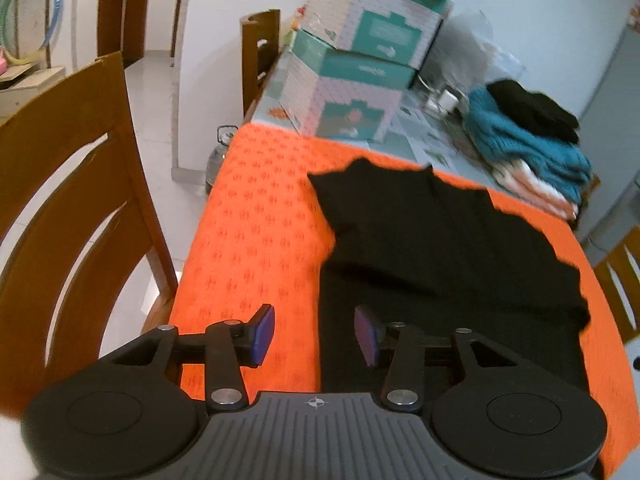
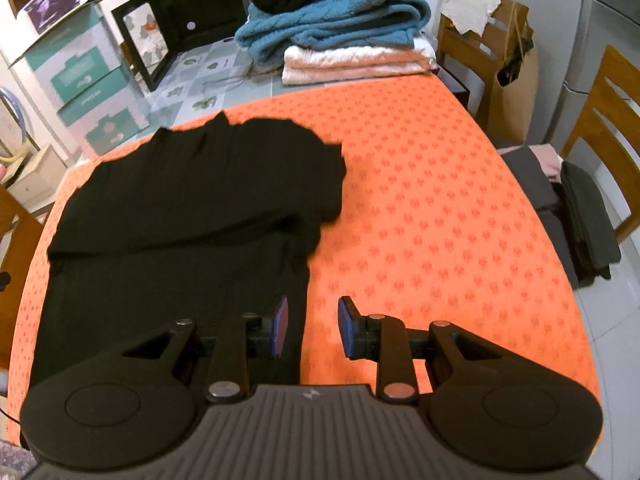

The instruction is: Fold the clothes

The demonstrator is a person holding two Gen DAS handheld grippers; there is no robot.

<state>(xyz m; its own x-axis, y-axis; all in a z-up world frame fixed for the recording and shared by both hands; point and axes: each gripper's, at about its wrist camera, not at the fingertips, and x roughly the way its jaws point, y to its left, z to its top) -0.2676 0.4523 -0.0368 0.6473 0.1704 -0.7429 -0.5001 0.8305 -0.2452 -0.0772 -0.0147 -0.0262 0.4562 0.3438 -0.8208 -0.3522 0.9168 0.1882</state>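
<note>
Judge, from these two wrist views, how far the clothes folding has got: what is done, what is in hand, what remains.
Done: a stack of folded clothes sits at the table's far end. In hand: the black garment lies on the orange cloth, its upper part folded over. The left gripper and right gripper are open, each at a near side edge, holding nothing. Left: finishing the folds and stacking it.

Black garment [image 1: 448, 256] [image 2: 192, 216] lying flat on the orange cloth [image 1: 256, 236] [image 2: 432, 216], partly folded: far portion doubled over the near portion, forming a thicker upper layer with uneven edges. Near end reaching the table's front edge. Fabric plain, dark, detail hard to make out.
</note>
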